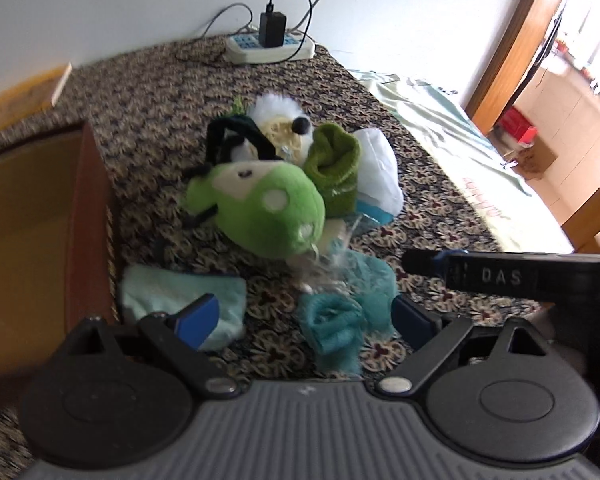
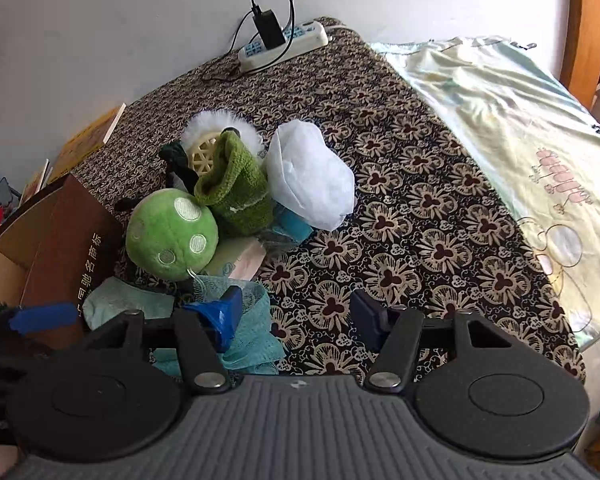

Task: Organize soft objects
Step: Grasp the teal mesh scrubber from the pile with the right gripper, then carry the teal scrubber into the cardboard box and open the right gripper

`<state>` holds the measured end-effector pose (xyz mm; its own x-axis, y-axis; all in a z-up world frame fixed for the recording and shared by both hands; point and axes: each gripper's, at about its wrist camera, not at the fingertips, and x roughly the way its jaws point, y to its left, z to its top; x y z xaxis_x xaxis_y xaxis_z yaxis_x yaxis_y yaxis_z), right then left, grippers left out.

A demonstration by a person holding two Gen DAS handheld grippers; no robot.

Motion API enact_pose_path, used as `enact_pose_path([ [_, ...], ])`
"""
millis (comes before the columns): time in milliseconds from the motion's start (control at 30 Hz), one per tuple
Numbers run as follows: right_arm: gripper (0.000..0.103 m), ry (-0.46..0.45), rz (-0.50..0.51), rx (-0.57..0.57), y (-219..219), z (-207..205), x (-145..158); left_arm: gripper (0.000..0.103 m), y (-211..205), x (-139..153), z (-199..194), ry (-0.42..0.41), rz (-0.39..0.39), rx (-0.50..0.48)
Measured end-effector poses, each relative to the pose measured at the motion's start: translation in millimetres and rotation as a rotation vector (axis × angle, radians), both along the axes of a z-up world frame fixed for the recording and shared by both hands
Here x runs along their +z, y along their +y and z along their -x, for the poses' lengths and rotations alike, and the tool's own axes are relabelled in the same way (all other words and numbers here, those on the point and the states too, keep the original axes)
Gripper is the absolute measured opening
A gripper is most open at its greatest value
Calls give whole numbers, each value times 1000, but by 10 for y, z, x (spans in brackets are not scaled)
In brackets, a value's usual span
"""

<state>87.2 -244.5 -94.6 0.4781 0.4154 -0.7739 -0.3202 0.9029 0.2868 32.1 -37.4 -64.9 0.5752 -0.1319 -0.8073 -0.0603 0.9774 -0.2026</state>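
On the patterned bedspread (image 2: 400,184), both grippers, left (image 1: 304,316) and right (image 2: 296,316), are held wide open and empty; the teal mesh sponge (image 1: 340,312) should be pinched centrally.

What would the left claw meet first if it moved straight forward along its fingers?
Most likely the teal mesh bath sponge, which lies just ahead between the open fingers of the left claw. The round green plush toy sits beyond it. Depth is uncertain in this fisheye view.

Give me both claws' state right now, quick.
Left claw: open, holding nothing, above the teal mesh sponge.
Right claw: open, holding nothing.
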Motion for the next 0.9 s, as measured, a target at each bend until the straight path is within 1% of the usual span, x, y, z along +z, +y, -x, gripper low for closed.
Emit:
enact_pose_path([
  [100, 43, 24, -29, 24, -11, -36, -33, 93, 106, -80, 32, 8, 125, 12],
  [167, 43, 54, -61, 53, -2, -63, -61, 94, 117, -128, 41, 15, 174, 14],
  [200, 43, 69, -76, 62, 0, -70, -80, 94, 101, -150, 25, 30, 176, 9],
  [300, 43, 118, -114, 82, 8, -100, -149, 94, -26, -211, -47, 63, 139, -42],
  [400, 43, 148, -123, 82, 17, -132, -218, 94, -80, -256, -89, 72, 155, -80],
  [500, 43, 181, -133, 77, 10, -161, -287, 93, -85, -310, -145, 74, 155, -80],
  [533, 43, 192, -141, 79, 10, -166, -310, 90, -78, -333, -165, 80, 154, -78],
  [567, 42, 199, -148, 84, 15, -169, -330, 84, -70, -349, -194, 89, 158, -81],
  [600, 41, 200, -152, 90, 19, -164, -344, 63, -67, -375, -218, 101, 170, -91],
  [633, 40, 196, -152, 100, 31, -158, -357, 53, -68, -409, -243, 118, 183, -100],
  [700, 34, 176, -143, 109, 59, -141, -387, 52, -71, -473, -271, 143, 198, -103],
  [733, 32, 171, -140, 112, 68, -150, -400, 47, -67, -495, -278, 147, 204, -103],
  [767, 27, 174, -145, 117, 72, -150, -415, 44, -69, -501, -279, 149, 207, -105],
  [800, 21, 178, -157, 122, 71, -148, -429, 38, -62, -503, -280, 150, 208, -107],
  [833, 18, 176, -169, 125, 56, -152, -437, 33, -51, -500, -282, 146, 207, -108],
  [867, 12, 171, -171, 127, 53, -149, -443, 30, -44, -495, -281, 141, 206, -111],
  [900, 6, 169, -173, 127, 53, -150, -446, 23, -46, -483, -271, 136, 206, -115],
])
